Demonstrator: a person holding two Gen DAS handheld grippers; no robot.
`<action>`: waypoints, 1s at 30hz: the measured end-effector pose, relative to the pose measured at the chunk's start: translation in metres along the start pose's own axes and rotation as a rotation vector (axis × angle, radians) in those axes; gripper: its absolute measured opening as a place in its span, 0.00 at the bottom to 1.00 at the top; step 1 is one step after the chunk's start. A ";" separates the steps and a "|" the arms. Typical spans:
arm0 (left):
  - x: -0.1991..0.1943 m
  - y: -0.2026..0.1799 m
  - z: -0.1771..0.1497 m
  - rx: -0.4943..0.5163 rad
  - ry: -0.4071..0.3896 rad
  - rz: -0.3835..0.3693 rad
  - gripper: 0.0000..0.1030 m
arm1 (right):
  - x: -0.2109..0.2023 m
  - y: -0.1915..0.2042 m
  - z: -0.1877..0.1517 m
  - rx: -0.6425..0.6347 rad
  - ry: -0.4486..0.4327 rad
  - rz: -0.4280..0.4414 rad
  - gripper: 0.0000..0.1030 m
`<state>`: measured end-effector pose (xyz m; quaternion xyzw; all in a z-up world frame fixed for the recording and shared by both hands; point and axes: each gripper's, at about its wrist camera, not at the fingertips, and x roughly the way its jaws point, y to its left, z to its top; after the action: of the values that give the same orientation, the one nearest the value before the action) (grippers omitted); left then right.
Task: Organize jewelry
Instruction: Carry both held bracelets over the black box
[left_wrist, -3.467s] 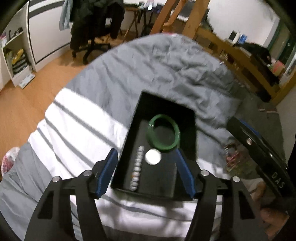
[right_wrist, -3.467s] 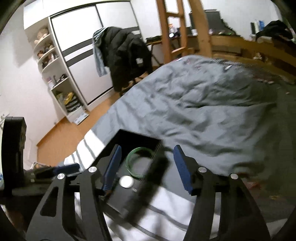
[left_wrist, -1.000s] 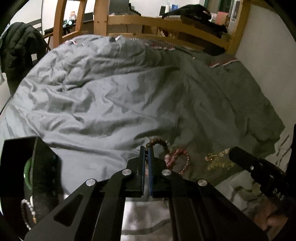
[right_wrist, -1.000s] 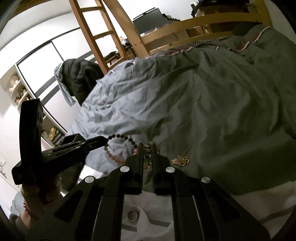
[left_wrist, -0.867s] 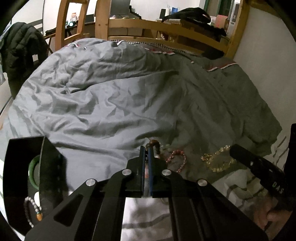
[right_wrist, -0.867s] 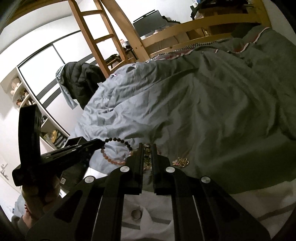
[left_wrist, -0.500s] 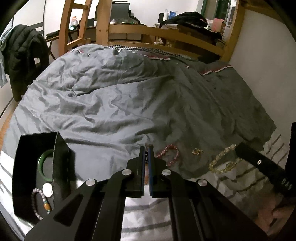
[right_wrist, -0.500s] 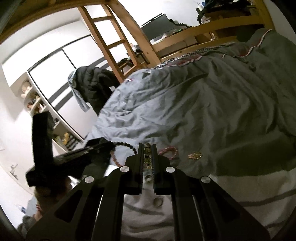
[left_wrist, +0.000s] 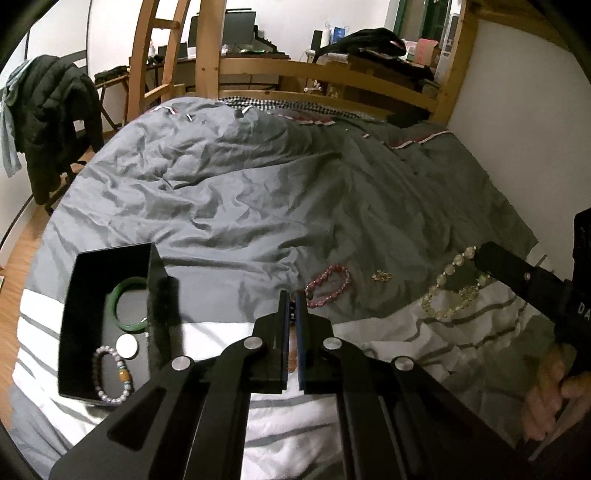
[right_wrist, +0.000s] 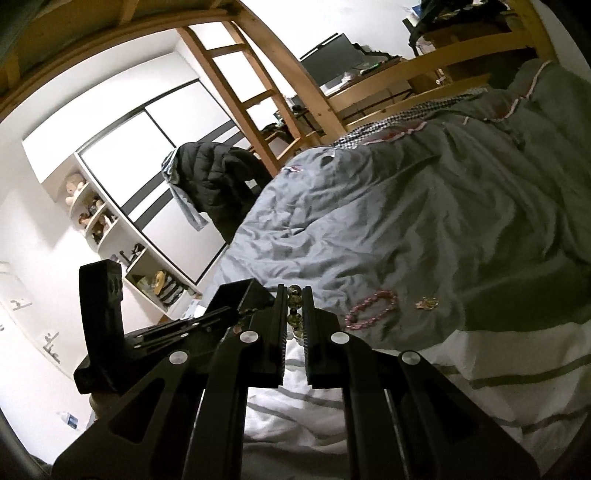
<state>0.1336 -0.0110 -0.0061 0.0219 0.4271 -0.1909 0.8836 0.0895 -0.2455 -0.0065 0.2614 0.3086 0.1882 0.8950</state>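
A black jewelry box (left_wrist: 70, 314) lies on the bed at the left, holding a green bangle (left_wrist: 130, 308), a pale bead bracelet (left_wrist: 110, 373) and a white disc (left_wrist: 126, 346). My left gripper (left_wrist: 291, 297) is shut on a dark bead bracelet (left_wrist: 292, 314), lifted above the bed right of the box. My right gripper (right_wrist: 294, 291) is shut on a yellowish clear bead bracelet (right_wrist: 294, 295), which hangs in the left wrist view (left_wrist: 454, 288). A pink bead bracelet (left_wrist: 328, 285) and a small gold piece (left_wrist: 382, 275) lie on the grey duvet.
The grey duvet (left_wrist: 258, 192) covers the bed, with a white striped sheet (left_wrist: 443, 343) near me. A wooden bed frame and ladder (left_wrist: 207, 51) stand behind. A chair with a dark jacket (left_wrist: 48, 122) stands left. A wall (left_wrist: 517, 110) runs along the right.
Both grippers left the box, shut on bracelets on the duvet and have lifted them. The pale bead bracelet in the box now lies curled in a loop.
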 end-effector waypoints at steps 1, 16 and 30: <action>-0.004 0.001 0.000 -0.002 -0.001 -0.006 0.03 | -0.001 0.004 0.000 -0.002 0.000 0.003 0.08; -0.044 0.057 0.001 -0.020 -0.051 0.053 0.03 | 0.032 0.055 -0.001 -0.064 0.054 0.030 0.08; -0.045 0.126 -0.006 -0.111 -0.011 0.181 0.03 | 0.113 0.126 0.005 -0.170 0.155 0.107 0.08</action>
<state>0.1487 0.1208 0.0084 0.0104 0.4282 -0.0865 0.8995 0.1538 -0.0912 0.0190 0.1855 0.3454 0.2806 0.8761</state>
